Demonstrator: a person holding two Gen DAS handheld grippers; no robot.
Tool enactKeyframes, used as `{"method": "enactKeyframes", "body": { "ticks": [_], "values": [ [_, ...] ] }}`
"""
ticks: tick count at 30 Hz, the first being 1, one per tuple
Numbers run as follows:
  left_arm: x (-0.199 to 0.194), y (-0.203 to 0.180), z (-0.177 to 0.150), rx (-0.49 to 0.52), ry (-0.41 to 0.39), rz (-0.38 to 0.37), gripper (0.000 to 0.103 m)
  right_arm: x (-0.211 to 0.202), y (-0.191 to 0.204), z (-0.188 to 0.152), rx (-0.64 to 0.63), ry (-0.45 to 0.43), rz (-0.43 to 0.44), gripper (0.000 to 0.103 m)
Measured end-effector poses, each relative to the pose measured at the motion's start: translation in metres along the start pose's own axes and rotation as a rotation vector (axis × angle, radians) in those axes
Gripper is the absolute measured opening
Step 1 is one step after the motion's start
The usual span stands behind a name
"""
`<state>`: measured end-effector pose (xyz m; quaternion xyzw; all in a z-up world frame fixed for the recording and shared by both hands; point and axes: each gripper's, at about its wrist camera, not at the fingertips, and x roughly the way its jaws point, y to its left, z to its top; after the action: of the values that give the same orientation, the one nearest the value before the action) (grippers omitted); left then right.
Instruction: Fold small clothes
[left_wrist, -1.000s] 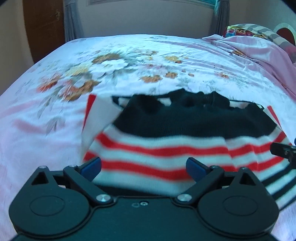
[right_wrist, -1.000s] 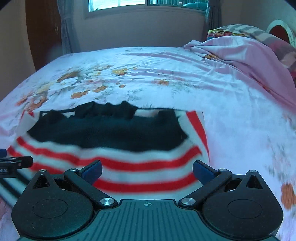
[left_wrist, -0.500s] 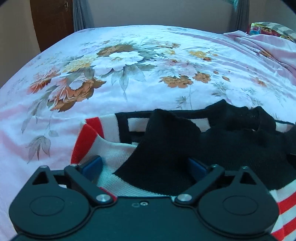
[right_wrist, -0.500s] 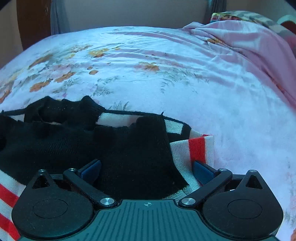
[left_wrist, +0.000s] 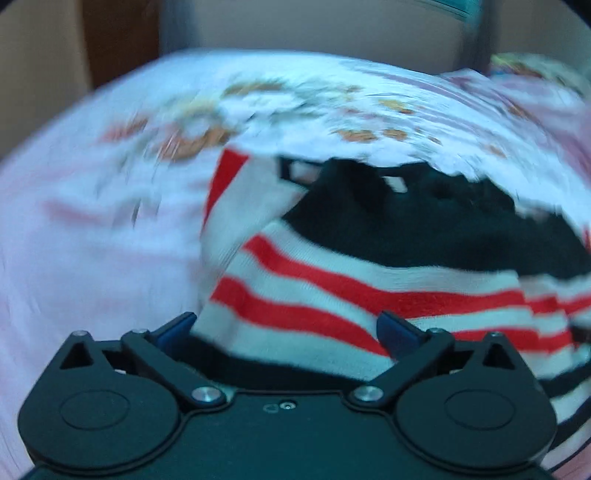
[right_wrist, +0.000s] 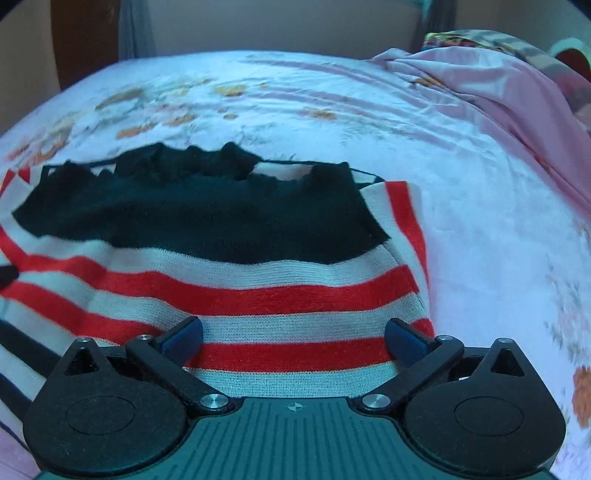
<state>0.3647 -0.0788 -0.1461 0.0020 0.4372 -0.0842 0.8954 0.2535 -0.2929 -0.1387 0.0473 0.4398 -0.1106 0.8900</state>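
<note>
A small knitted garment with a black top part and red and white stripes (left_wrist: 369, 288) lies on the flowered bed sheet (left_wrist: 110, 229); it also shows in the right wrist view (right_wrist: 258, 288). My left gripper (left_wrist: 286, 328) is open, its blue fingertips wide apart over the garment's near left part. My right gripper (right_wrist: 293, 338) is open, fingertips wide apart over the garment's near right part. Neither holds cloth. The left view is blurred.
A pink blanket (right_wrist: 517, 110) is bunched at the far right of the bed. A wall and curtains stand behind the bed. A dark wooden door (left_wrist: 118, 37) is at the far left.
Both grippers have pulled back toward me from the black far edge to the striped near part. More of the garment is in view. Both stay open.
</note>
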Motion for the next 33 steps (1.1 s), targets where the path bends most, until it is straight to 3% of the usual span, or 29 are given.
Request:
{"method": "enactKeyframes", "body": {
  "ticks": [2,5,8,10,16,20,26,33],
  "values": [
    [-0.011,0.004,0.001,-0.038,0.001,-0.004,0.095,-0.015,0.006,0.004,0.005,-0.008,0.009,0.103],
    [-0.025,0.000,-0.009,0.045,-0.054,0.034,0.100,-0.035,0.009,-0.002,0.032,-0.053,0.066,0.103],
    [-0.018,0.003,-0.018,0.052,-0.024,0.036,0.101,-0.014,0.013,-0.017,0.002,0.041,0.018,0.103],
    [-0.025,0.007,-0.015,0.013,-0.017,0.024,0.096,-0.023,0.011,-0.017,0.043,0.014,0.032,0.103],
    [-0.042,0.007,-0.011,0.063,-0.037,0.039,0.096,-0.053,0.028,-0.014,0.003,-0.065,0.075,0.103],
    [-0.047,0.015,-0.010,0.030,-0.037,0.056,0.097,-0.046,0.031,-0.021,0.018,-0.023,0.103,0.103],
    [-0.049,0.019,-0.007,0.067,-0.061,0.095,0.099,-0.050,0.032,-0.025,0.008,-0.030,0.102,0.103],
    [-0.036,0.028,-0.014,0.073,-0.028,0.068,0.100,-0.049,0.038,-0.026,0.017,-0.024,0.120,0.103]
  ]
}}
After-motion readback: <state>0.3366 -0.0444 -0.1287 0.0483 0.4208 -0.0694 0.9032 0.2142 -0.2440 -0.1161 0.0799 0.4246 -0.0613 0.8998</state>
